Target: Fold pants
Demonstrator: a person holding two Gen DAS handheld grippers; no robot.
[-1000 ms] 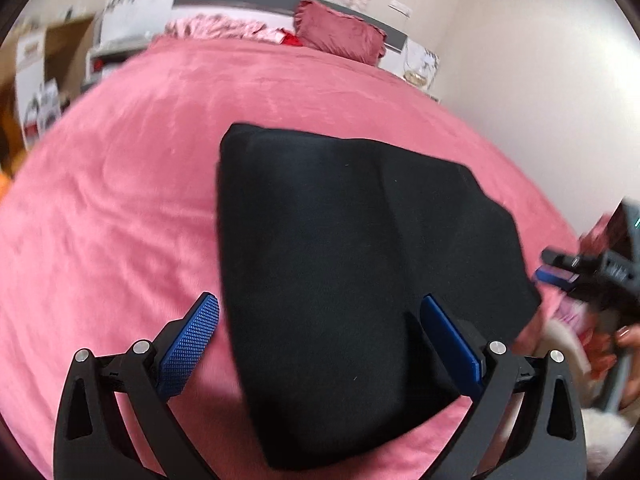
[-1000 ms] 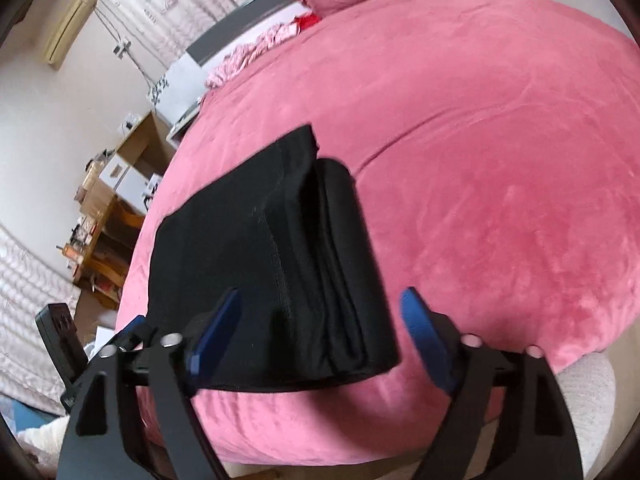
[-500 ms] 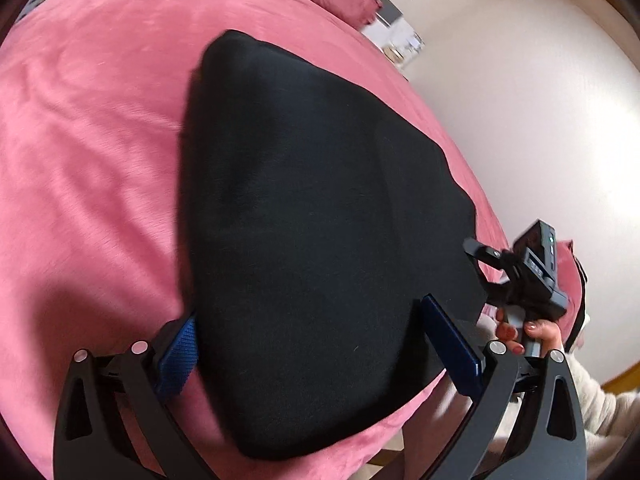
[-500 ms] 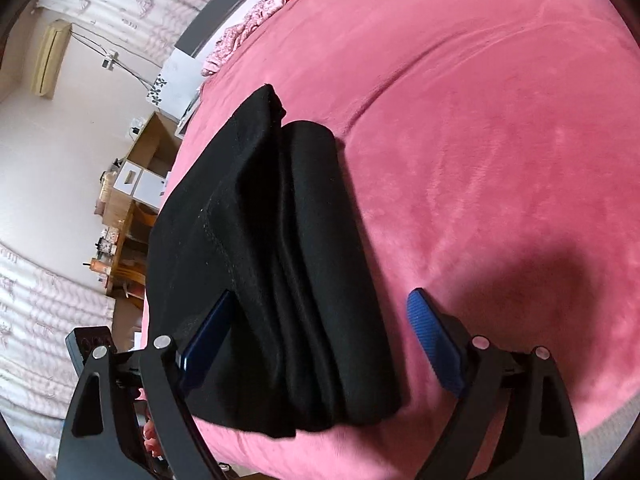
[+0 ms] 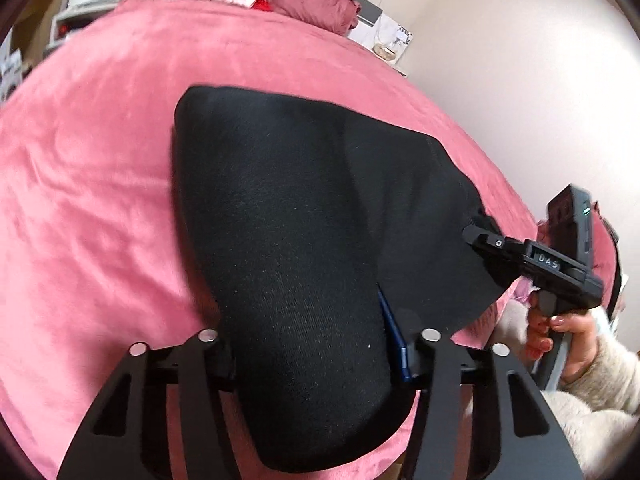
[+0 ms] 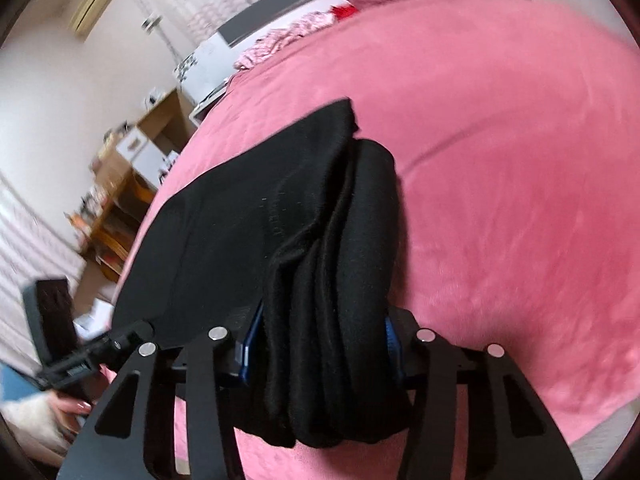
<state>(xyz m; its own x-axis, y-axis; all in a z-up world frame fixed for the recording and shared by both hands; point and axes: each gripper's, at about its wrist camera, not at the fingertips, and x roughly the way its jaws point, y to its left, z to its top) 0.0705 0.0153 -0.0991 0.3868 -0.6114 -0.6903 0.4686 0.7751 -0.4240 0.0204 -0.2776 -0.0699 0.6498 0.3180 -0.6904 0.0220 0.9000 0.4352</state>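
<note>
While the folded black pants [image 5: 288,220] lie near the bed's [image 5: 100,160] front edge, both tongs have just been closing: the left tongs [image 5: 308,344] pinch one near corner, the right tongs [image 6: 320,344] clamp the other, bunched layers between the pads.

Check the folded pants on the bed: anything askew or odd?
Nothing is damaged. The black pants lie folded on the pink bed, but one end is uneven: the right view shows loose bunched layers, with one corner poking past the fold. Both hand-held grippers have just been closing and now pinch the near edge.
</note>
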